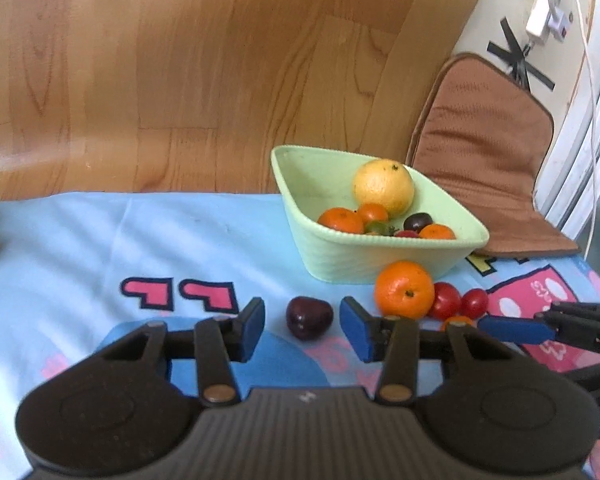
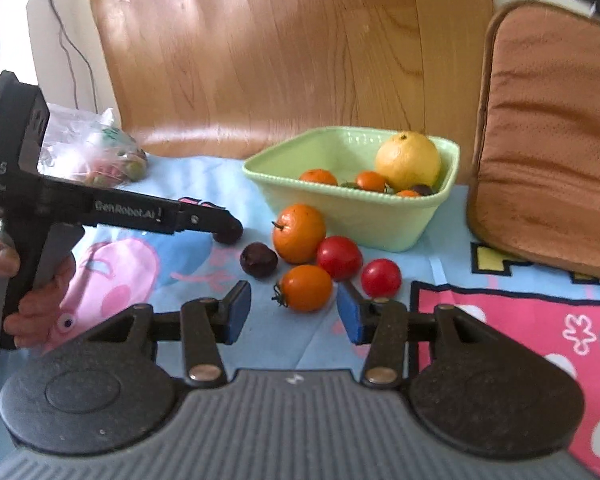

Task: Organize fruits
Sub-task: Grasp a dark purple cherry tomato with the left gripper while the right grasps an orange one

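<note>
Left gripper [image 1: 302,330]: black textured plastic body, ribbed grey centre plate, two round side housings, brass-coloured pivot rivets on the linkage bars, blue pads on the fingers [image 1: 356,330]. Right gripper [image 2: 293,312]: same build, blue-padded fingers [image 2: 238,312]. Seen from the right wrist, the left unit carries white lettering "GenRobot.AI" on its bar and "DAS" on its rear block, with a grey pistol handle in a hand [image 2: 36,292].
</note>
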Motion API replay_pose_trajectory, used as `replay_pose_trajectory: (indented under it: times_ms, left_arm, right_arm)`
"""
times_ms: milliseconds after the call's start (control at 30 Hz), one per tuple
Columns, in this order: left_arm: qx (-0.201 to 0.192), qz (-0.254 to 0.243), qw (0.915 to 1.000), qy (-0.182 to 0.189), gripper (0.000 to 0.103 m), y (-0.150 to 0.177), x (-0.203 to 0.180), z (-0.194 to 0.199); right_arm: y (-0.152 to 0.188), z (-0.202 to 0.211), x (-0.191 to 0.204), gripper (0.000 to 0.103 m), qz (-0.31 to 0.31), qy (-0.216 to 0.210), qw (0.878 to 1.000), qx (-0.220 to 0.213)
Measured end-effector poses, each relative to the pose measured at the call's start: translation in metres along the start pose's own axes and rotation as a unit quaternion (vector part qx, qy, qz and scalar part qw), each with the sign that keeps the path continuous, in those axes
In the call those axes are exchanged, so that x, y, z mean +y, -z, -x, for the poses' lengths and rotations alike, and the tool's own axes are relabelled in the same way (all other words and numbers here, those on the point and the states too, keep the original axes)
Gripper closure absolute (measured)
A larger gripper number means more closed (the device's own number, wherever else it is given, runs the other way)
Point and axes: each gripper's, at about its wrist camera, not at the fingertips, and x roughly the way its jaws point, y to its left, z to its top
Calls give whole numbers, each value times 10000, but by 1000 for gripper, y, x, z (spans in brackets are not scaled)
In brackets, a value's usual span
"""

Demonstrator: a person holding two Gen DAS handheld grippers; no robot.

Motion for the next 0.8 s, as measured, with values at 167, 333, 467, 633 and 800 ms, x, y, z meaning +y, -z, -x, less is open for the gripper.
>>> replay_pose_trajectory:
  times_ms: [167,333,467,633,800]
  left_arm:
    - [7,-31,10000,-49,75,5,-3,-8]
    - [-8,40,9995,309,75,29,-12,27]
    - [46,31,9979,643,75,62,-34,64]
    - [85,-4,9953,969,75,94,-61,93]
    - [-74,-263,9970,731,73,113,-81,101]
  right_arm:
    - [-2,-12,-3,65,-87,68,9998,151]
    - [9,12,11,65,100,-9,9999,84]
    - [30,45,27,65,236,-96,9997,-34]
    - [58,83,46,65,295,-213,9993,-72]
    - [76,95,55,65,317,-60,9995,-47]
